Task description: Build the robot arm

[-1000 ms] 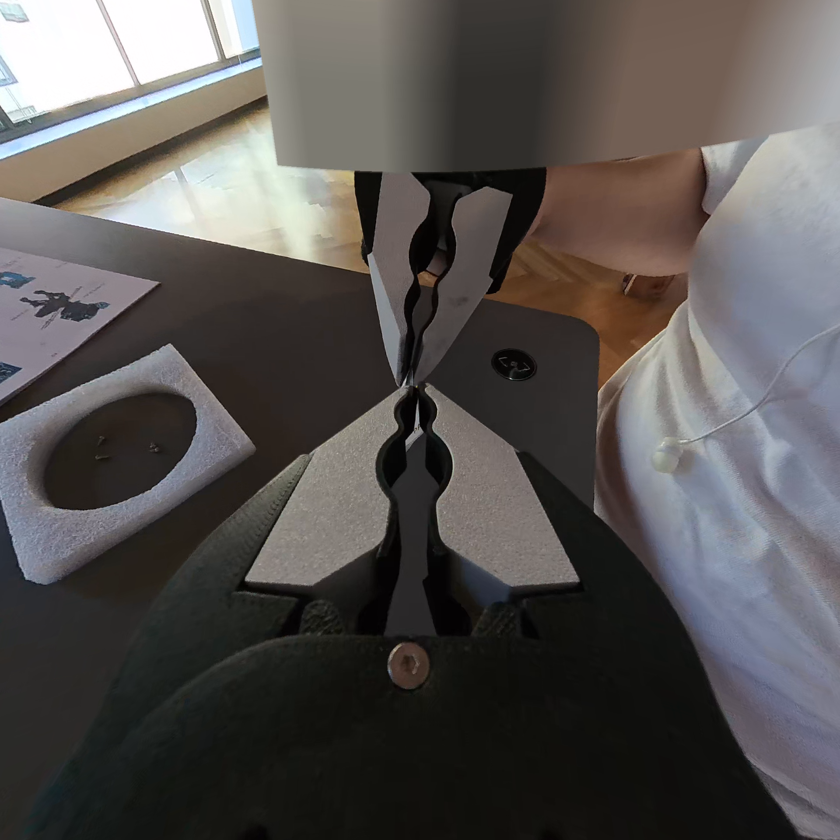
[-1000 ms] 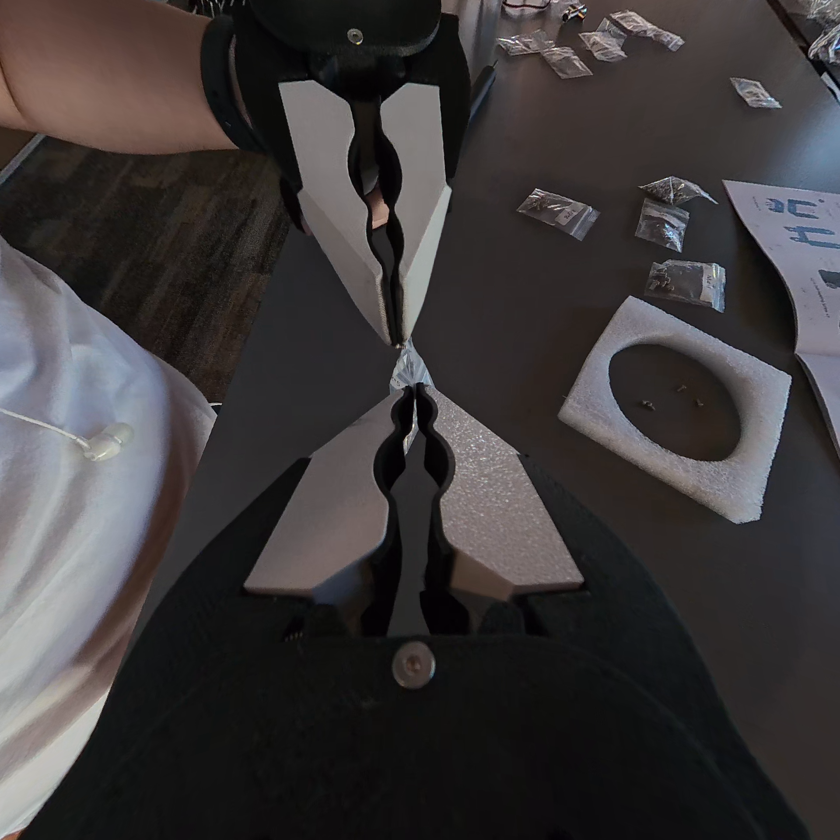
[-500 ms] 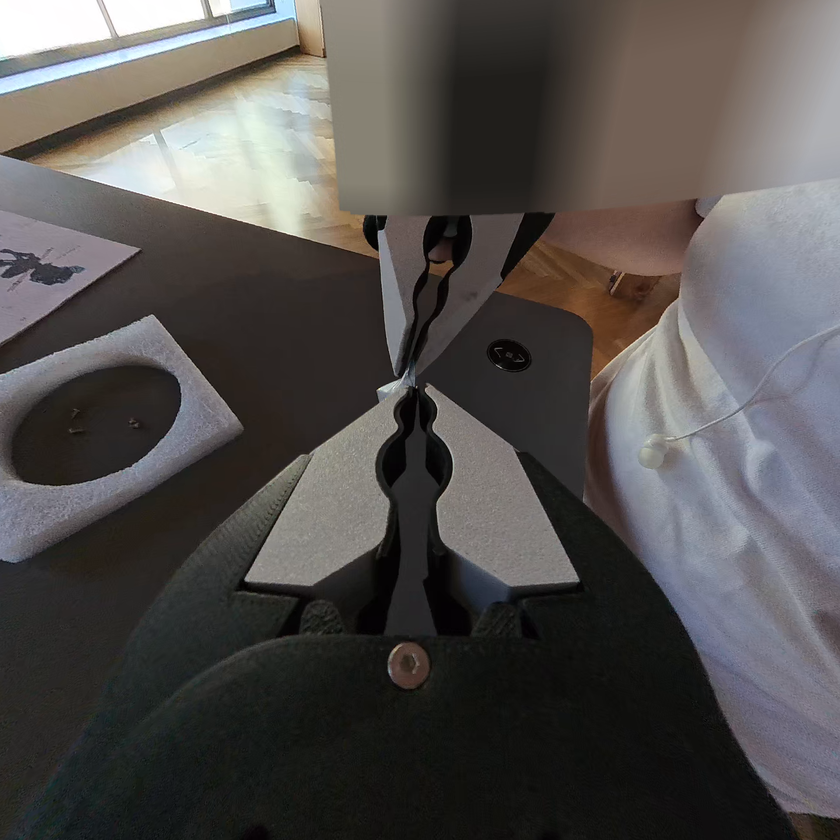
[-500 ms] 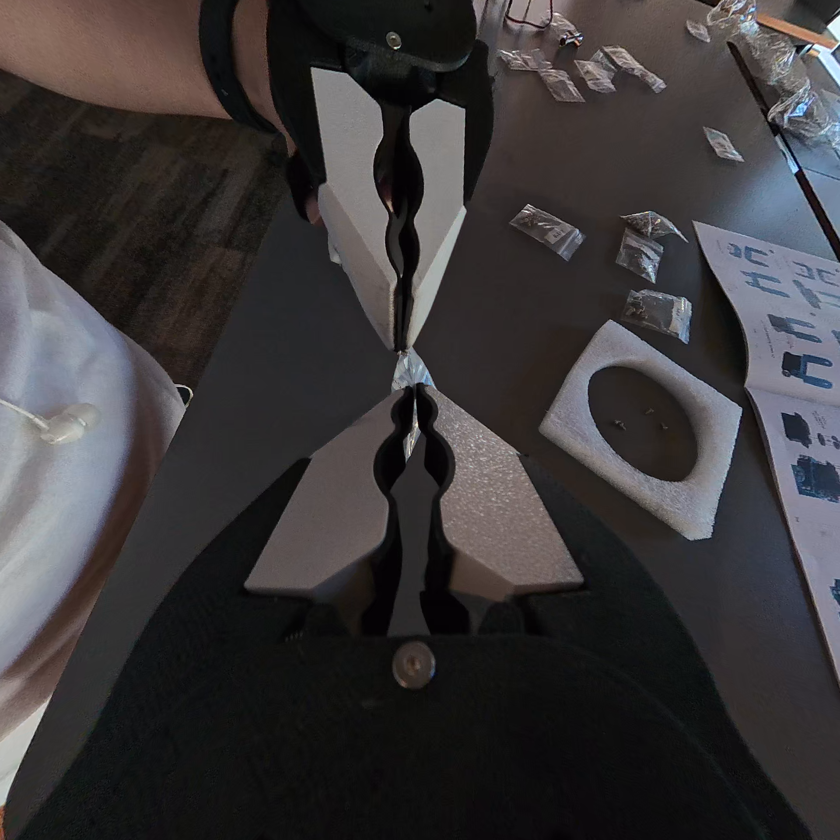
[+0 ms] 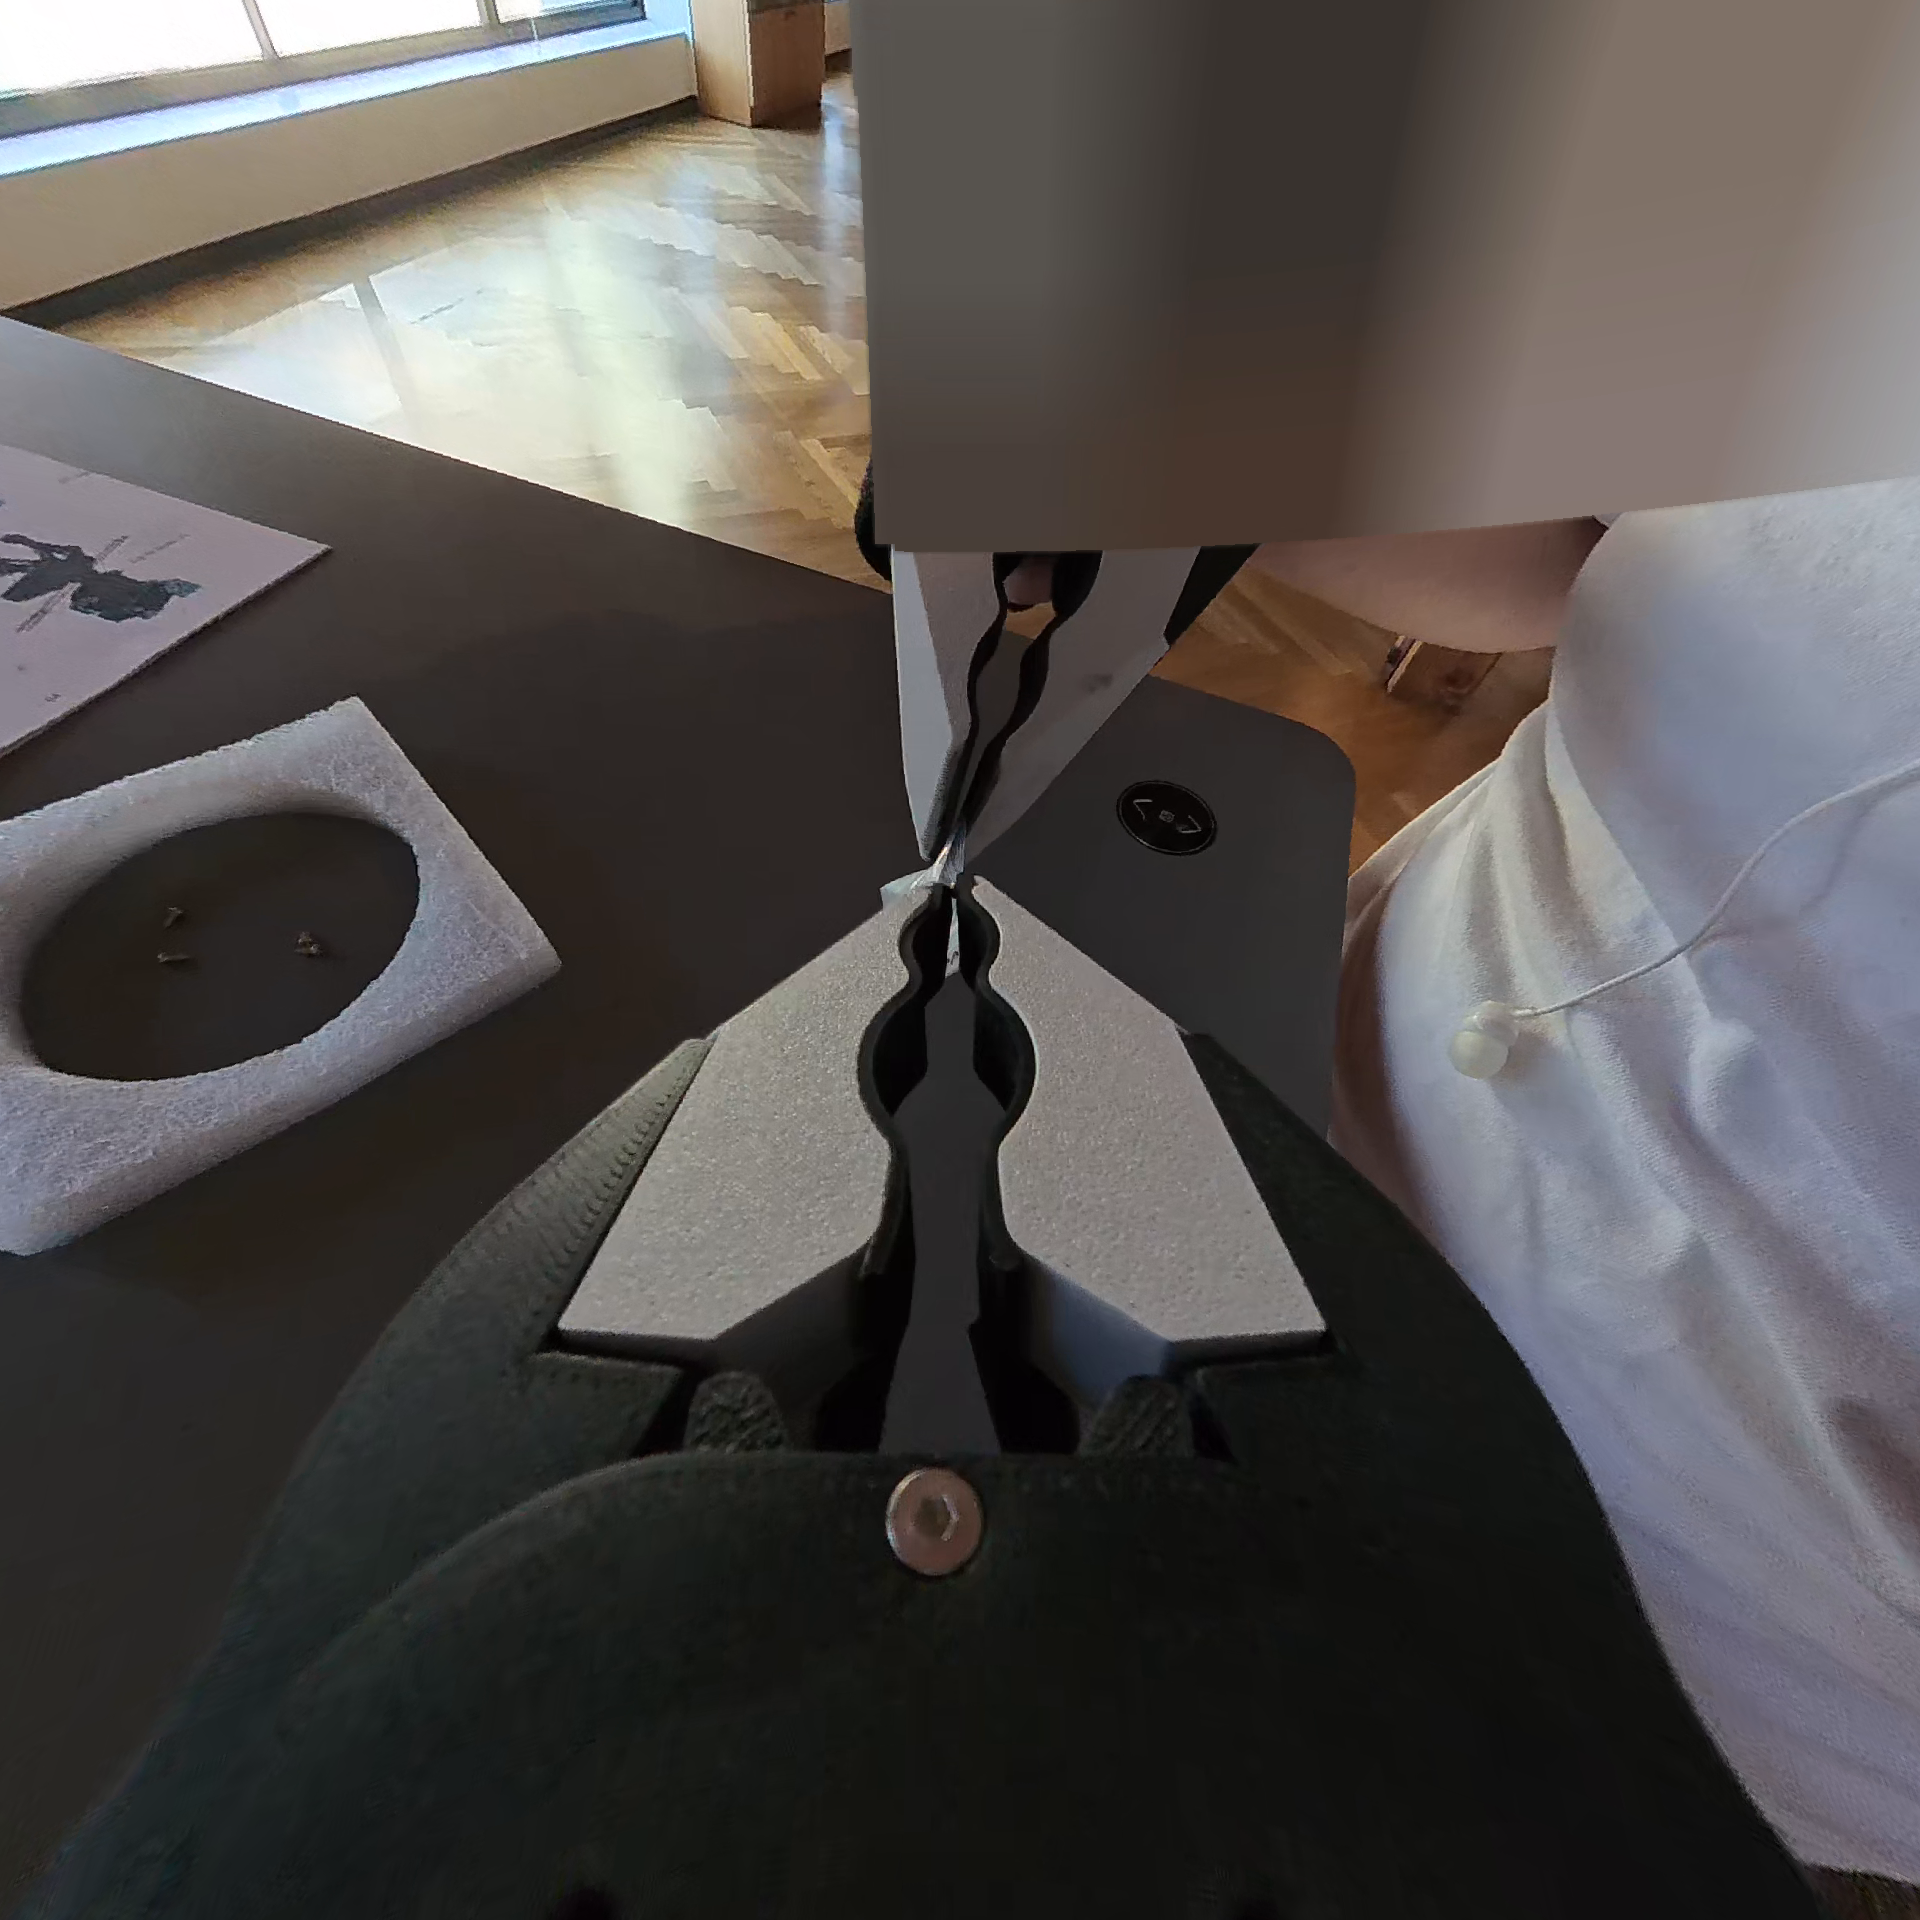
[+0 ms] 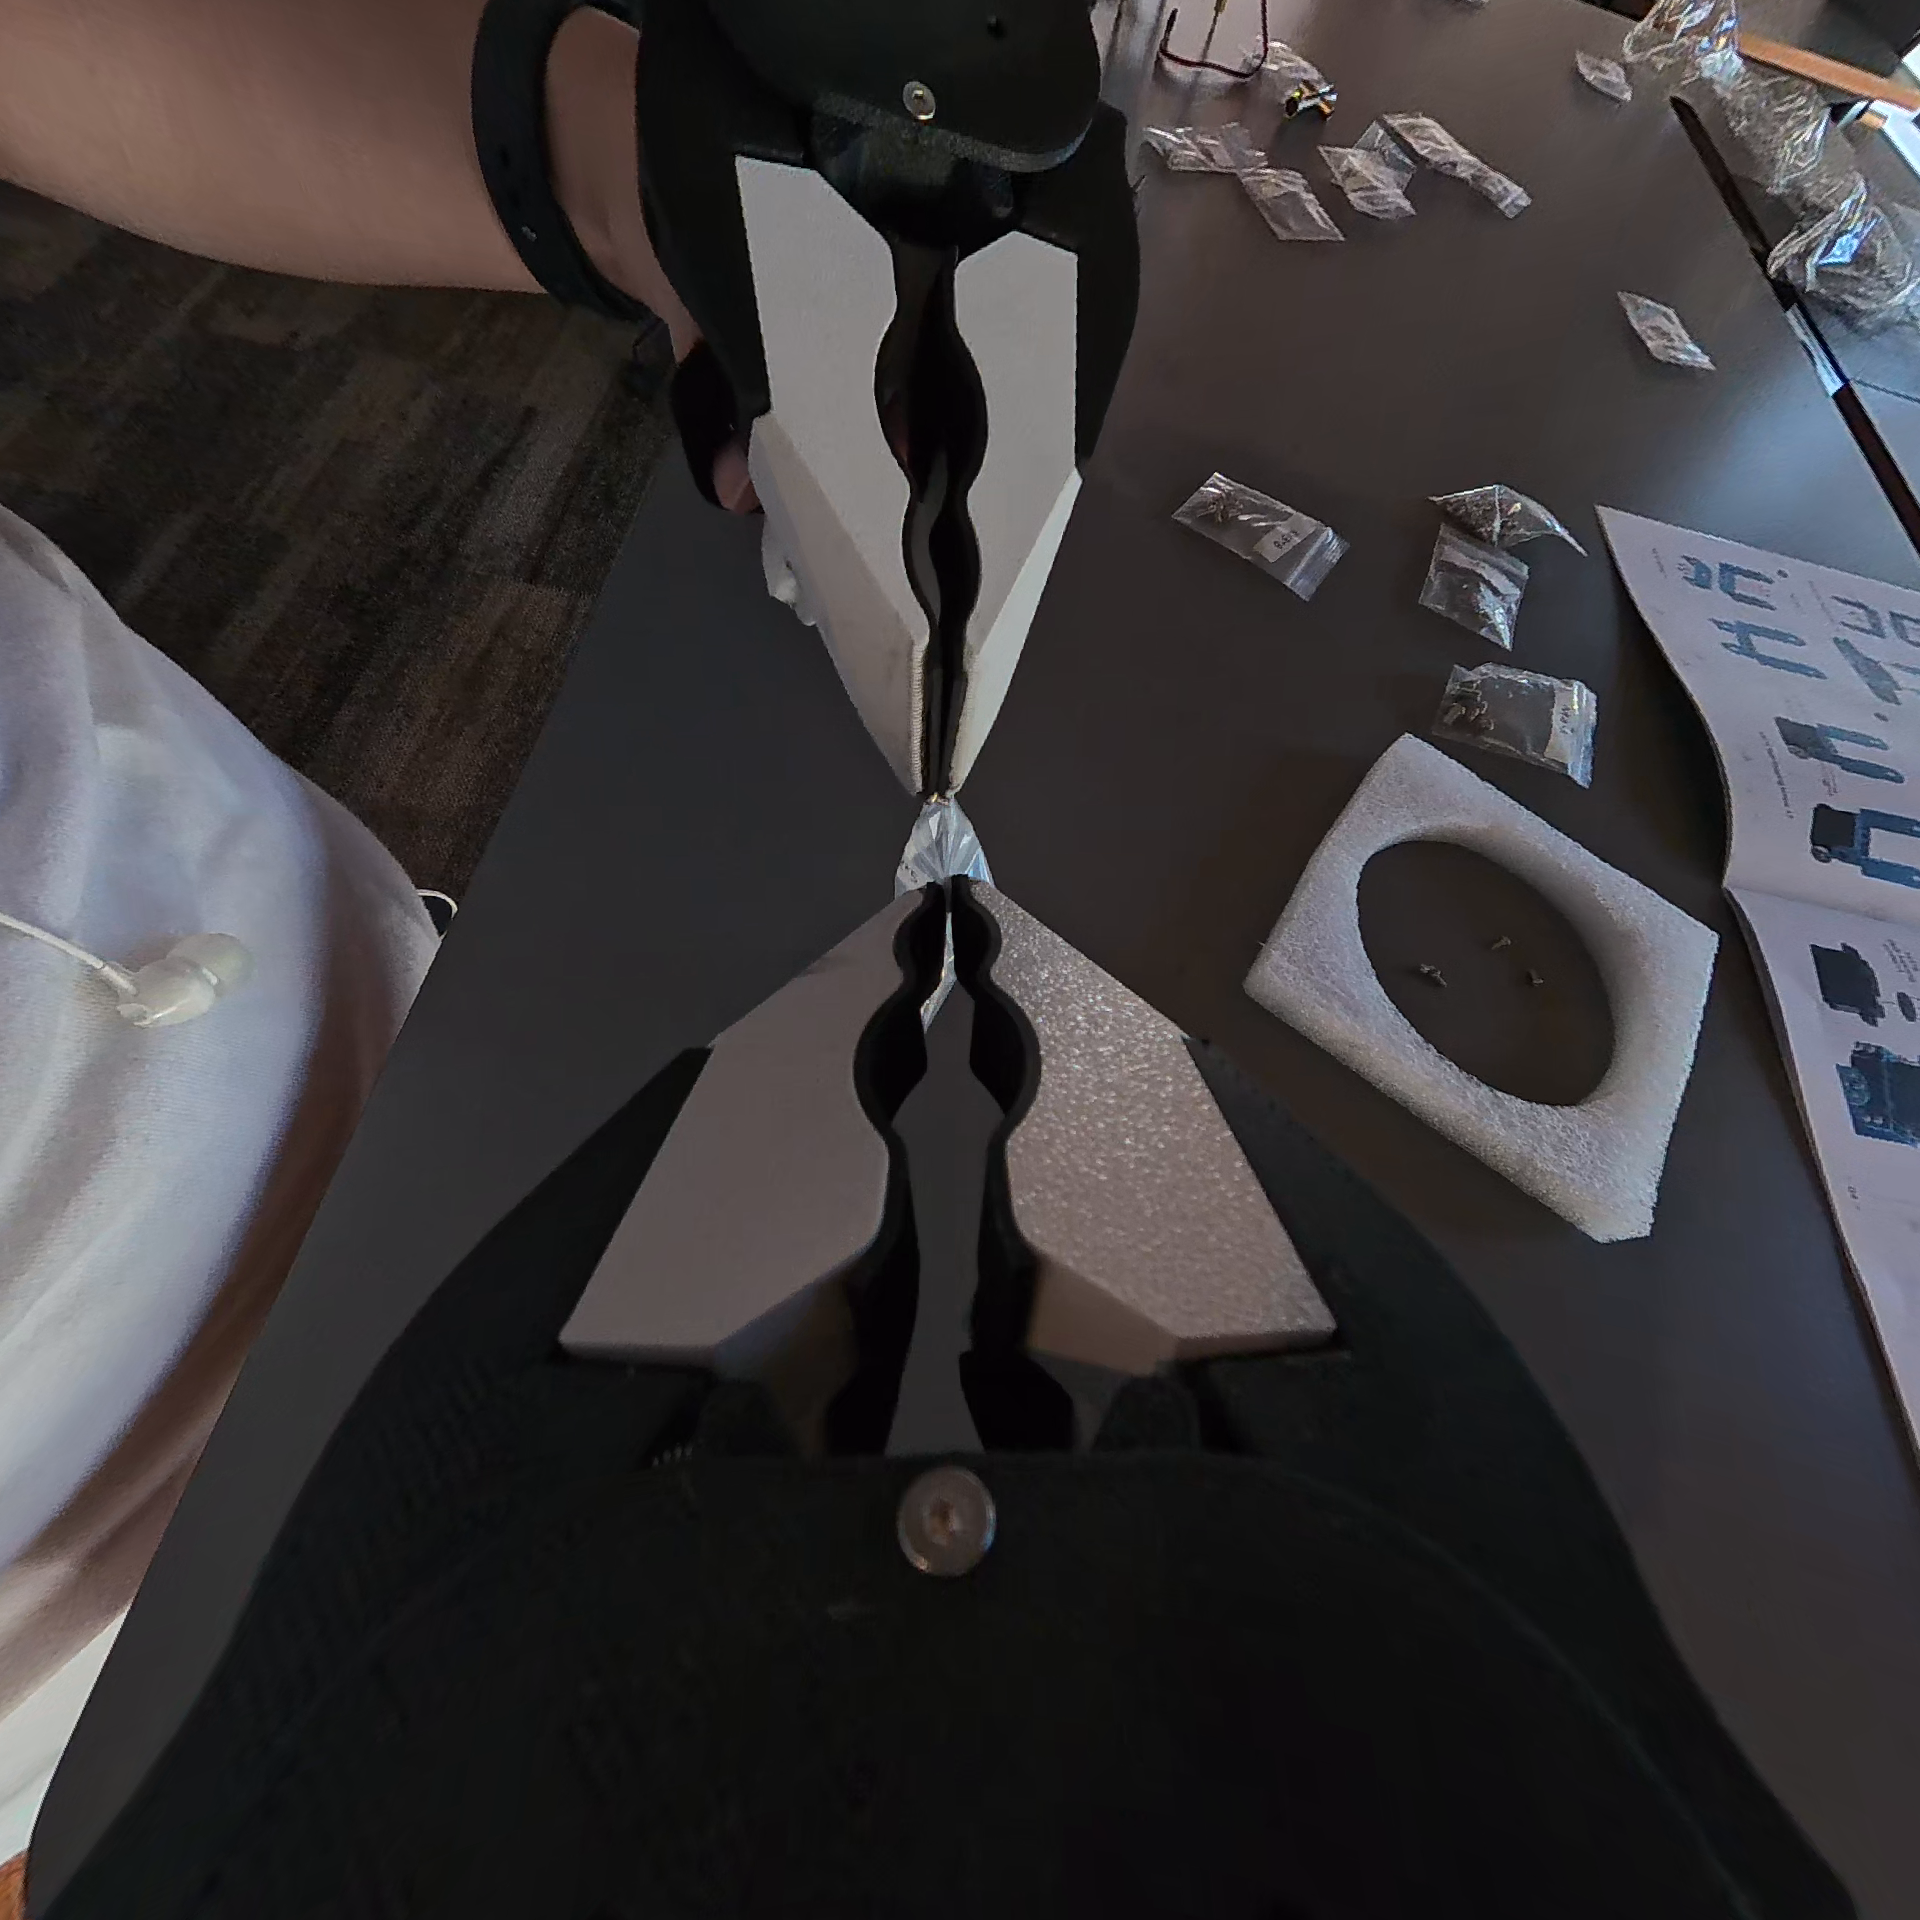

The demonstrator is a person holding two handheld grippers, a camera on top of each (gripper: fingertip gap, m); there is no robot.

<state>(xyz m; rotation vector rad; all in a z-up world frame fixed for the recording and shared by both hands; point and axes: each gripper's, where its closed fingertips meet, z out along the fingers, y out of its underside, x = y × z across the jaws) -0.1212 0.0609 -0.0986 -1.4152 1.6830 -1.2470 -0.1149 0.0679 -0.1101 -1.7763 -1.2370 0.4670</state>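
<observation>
A small clear plastic bag (image 6: 941, 856) is stretched between my two grippers above the dark table (image 6: 644, 831). My left gripper (image 5: 953, 906) is shut on one end of the bag (image 5: 928, 878). My right gripper (image 6: 951, 906) is shut on the other end. The two grippers face each other tip to tip. In the left wrist view the right gripper (image 5: 956, 844) comes in from above. In the right wrist view the left gripper (image 6: 940, 788) comes in from above. The bag's contents are too small to tell.
A white foam square (image 6: 1475, 997) with a round hole holds a few tiny screws (image 6: 1496, 943); it also shows in the left wrist view (image 5: 239, 956). Several small parts bags (image 6: 1517, 717) and an open printed booklet (image 6: 1829, 748) lie to the right. A person in white sits at the table edge. Left and right tips are no more than a few centimetres apart.
Both grippers stayed shut on the bag. They pulled slightly apart, so more of the bag shows between the tips. The views shifted a little over the table.
</observation>
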